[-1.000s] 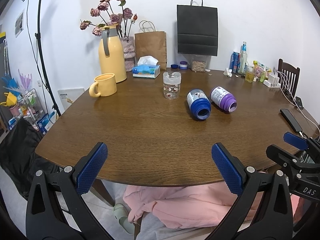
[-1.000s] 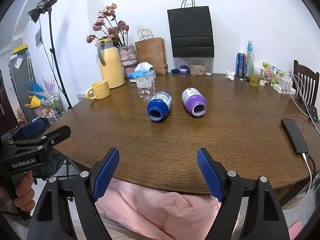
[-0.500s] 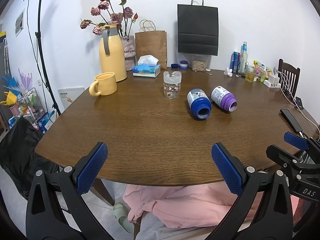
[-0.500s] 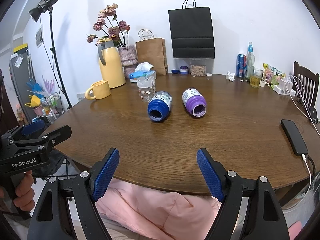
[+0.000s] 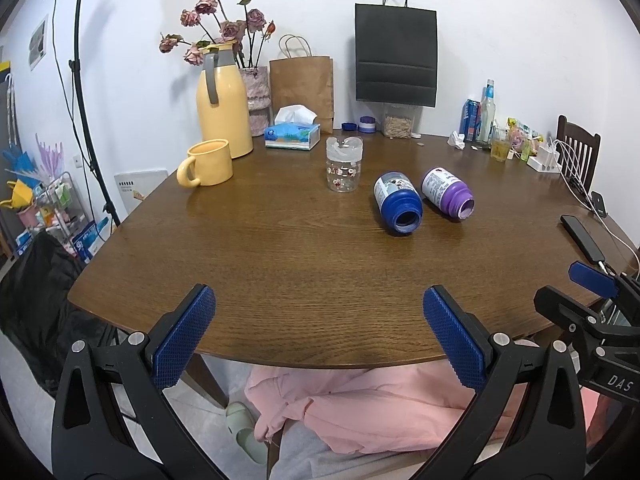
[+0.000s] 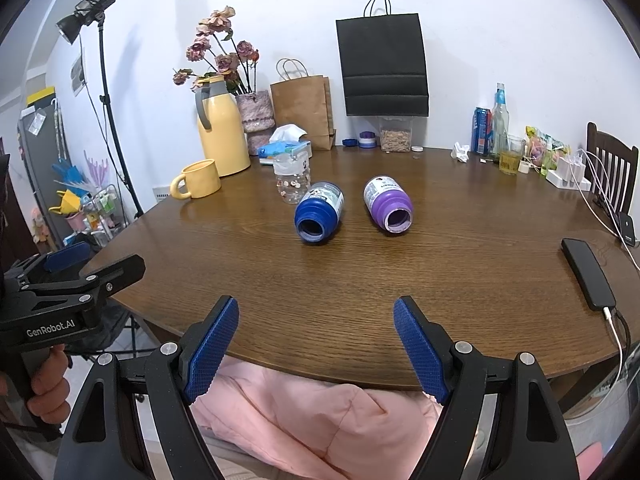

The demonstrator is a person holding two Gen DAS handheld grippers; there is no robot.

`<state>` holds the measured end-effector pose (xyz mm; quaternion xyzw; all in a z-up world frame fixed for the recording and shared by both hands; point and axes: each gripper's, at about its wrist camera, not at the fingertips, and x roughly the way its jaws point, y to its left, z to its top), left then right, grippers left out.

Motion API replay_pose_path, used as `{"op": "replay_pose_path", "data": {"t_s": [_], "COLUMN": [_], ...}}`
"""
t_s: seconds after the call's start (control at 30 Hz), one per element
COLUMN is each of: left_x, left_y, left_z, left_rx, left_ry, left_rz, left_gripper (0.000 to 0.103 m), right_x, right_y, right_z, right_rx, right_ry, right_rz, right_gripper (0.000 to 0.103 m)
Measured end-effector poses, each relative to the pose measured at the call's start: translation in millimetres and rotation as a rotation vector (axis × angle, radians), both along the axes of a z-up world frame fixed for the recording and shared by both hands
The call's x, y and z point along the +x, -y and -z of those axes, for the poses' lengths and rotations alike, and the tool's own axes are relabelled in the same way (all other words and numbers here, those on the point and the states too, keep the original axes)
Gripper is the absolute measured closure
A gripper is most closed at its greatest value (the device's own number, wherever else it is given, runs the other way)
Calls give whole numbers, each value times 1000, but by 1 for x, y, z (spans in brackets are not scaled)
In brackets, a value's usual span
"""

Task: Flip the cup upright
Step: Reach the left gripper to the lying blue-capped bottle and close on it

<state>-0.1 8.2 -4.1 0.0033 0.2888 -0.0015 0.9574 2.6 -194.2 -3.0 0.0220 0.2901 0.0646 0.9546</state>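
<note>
Two cups lie on their sides on the brown wooden table (image 5: pixel 280 264), mouths toward me: a blue cup (image 5: pixel 397 208) (image 6: pixel 320 218) and to its right a purple cup (image 5: pixel 448 193) (image 6: pixel 388 205). A clear patterned cup (image 5: pixel 344 164) (image 6: pixel 292 180) stands behind them, left of the blue one. My left gripper (image 5: pixel 320 332) hangs open over the table's near edge, well short of the cups, with nothing between its fingers. My right gripper (image 6: pixel 316 344) is open too, at the near edge, empty. Each gripper shows at the side of the other's view.
At the back left stand a yellow mug (image 5: pixel 208 163), a yellow jug (image 5: pixel 224 104), a flower vase, a tissue box (image 5: pixel 292 135) and paper bags. Bottles, a can and a glass (image 6: pixel 510 156) crowd the back right. A black phone (image 6: pixel 588 274) on a cable lies at the right edge. A chair (image 6: pixel 612 168) stands right.
</note>
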Motion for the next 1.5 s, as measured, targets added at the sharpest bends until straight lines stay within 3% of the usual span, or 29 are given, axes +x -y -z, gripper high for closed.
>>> {"op": "replay_pose_path", "data": {"t_s": [0.5,0.63,0.87,1.03,1.3,1.33,1.37,1.5], "left_x": [16,47,116,163,215,220,223,234], "left_y": [-6,-13,-24,-26,-33,-32,-32,-27], "left_z": [2,4,9,19,24,25,26,30], "left_rx": [-17,-33,-61,-119,-117,-114,-114,-124], "left_ry": [-11,-32,-77,-134,-166,-171,-174,-190], "left_rz": [10,20,25,140,175,170,170,194], "left_gripper": [0,0,0,0,0,0,0,0], "right_x": [17,50,131,188,257,260,262,255], "right_y": [7,9,-3,-17,-39,-40,-40,-49], "right_z": [2,5,21,39,58,61,63,62], "right_rx": [-15,-17,41,104,-21,-24,-27,-45], "right_ry": [2,-2,-92,-168,-197,-201,-199,-203], "right_rz": [23,-5,-64,-63,10,5,1,-104], "right_gripper": [19,19,19,19,19,23,36,36]}}
